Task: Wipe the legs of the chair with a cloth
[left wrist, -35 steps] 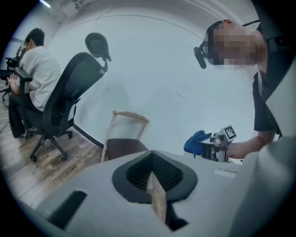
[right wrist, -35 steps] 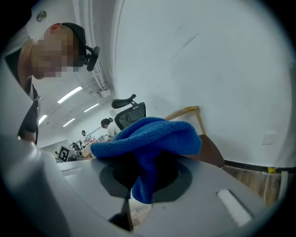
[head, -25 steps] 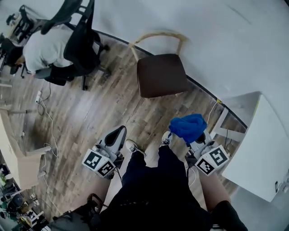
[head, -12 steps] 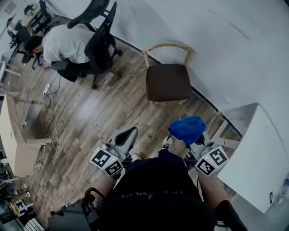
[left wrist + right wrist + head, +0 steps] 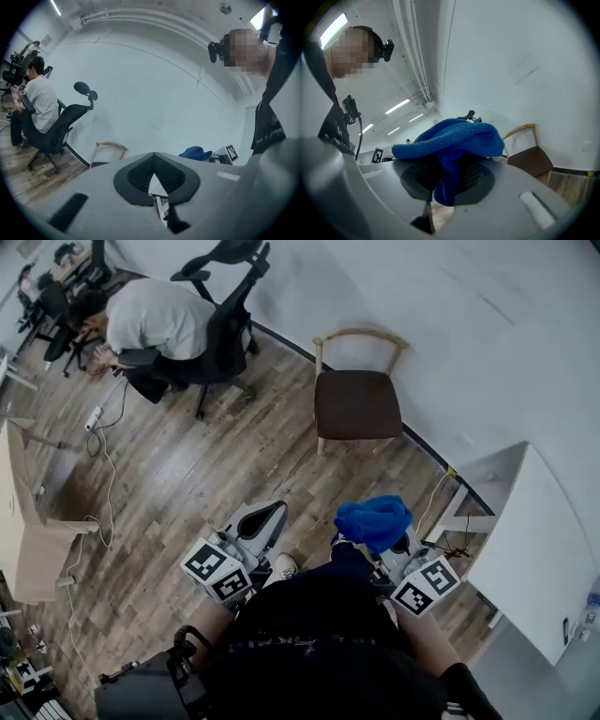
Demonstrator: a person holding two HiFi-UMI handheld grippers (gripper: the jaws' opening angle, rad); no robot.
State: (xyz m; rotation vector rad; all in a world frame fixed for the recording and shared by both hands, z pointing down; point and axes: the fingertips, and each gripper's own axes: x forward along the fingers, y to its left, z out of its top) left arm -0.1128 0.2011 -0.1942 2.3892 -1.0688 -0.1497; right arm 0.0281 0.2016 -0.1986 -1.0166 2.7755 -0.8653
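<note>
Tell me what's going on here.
A standing person holds a gripper in each hand. The right gripper is shut on a blue cloth. The left gripper is shut with nothing in it. The wooden chair stands ahead by the wall, untouched, so wiping has not begun. Another person sits in an office chair at the back left.

Office: seated person (image 5: 155, 317) on swivel chair (image 5: 228, 310), desks (image 5: 23, 531), floor cables (image 5: 101, 488).
</note>
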